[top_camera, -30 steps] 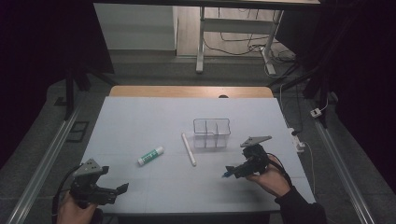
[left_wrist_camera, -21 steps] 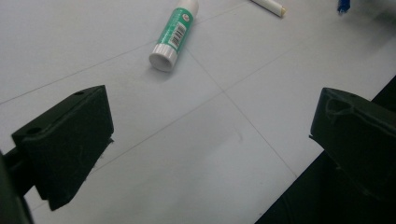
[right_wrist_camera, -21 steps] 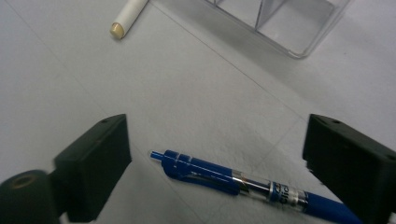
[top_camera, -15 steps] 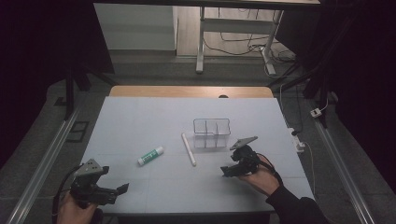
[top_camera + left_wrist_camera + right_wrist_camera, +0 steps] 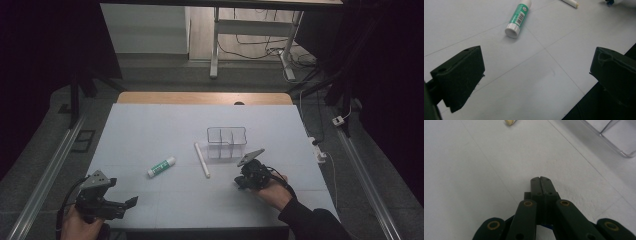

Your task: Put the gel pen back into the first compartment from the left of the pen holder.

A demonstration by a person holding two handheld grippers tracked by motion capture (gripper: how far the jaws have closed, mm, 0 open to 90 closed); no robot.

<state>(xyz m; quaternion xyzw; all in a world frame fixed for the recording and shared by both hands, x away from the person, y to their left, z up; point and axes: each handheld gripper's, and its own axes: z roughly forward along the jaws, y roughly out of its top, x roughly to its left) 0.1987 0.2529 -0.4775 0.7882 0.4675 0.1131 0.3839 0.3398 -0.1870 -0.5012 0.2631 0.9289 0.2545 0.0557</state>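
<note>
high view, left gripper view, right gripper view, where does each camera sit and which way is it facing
High view: above the person's side, facing forward and down on the table; shows left gripper, right gripper, both hands.
Left gripper view: rides the left gripper, looks past its open jaws at the glue stick.
Right gripper view: rides the right gripper, looks over its shut jaws; clear organizer at the top right.
Shared: high and left gripper views show the glue stick.

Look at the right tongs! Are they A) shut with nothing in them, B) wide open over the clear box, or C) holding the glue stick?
A: in the right gripper view the right tongs press pad to pad over bare table, nothing between.
</note>
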